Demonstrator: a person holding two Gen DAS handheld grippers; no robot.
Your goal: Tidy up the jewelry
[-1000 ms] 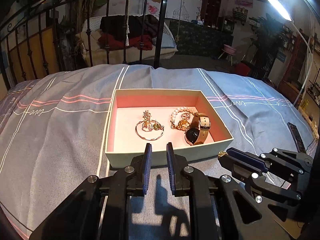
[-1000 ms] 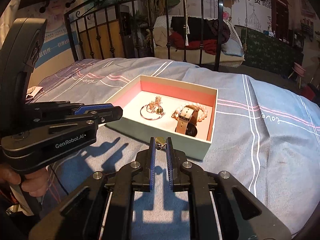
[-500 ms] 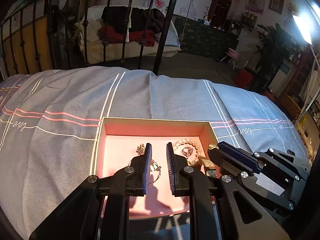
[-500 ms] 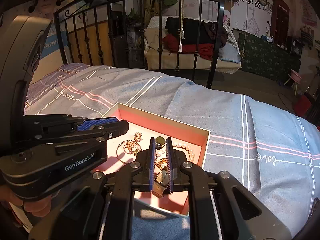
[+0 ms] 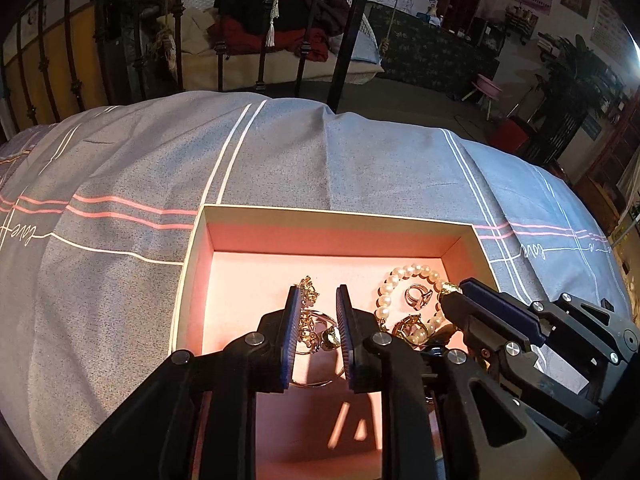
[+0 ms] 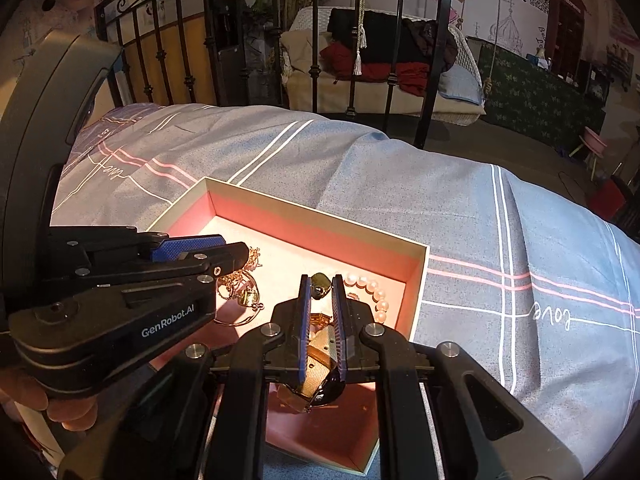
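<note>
An open box [image 5: 332, 212] with a pink inside lies on the bed. In it are a pearl bracelet [image 5: 400, 272], a ring [image 5: 418, 297], a gold bangle with charms [image 5: 310, 326] and a watch [image 6: 320, 356]. My left gripper [image 5: 318, 300] hangs over the bangle; its jaws are opening and no pad presses on anything. My right gripper [image 6: 320, 278] is over the box's right part, above the watch and beside the pearl bracelet [image 6: 374, 286]. It is shut on a small gold piece [image 6: 320, 283], also seen at its tip in the left wrist view [image 5: 450, 288].
The box rests on a grey bed cover [image 5: 120, 184] with white and pink stripes. A black iron bed frame [image 6: 352, 40] stands behind it, with a cluttered room beyond. A hand [image 6: 60, 404] holds the left gripper's handle at the lower left.
Both grippers moved forward from in front of the box's near wall to over its inside. The left jaws stand a little wider. The right still clamps the small gold piece.
</note>
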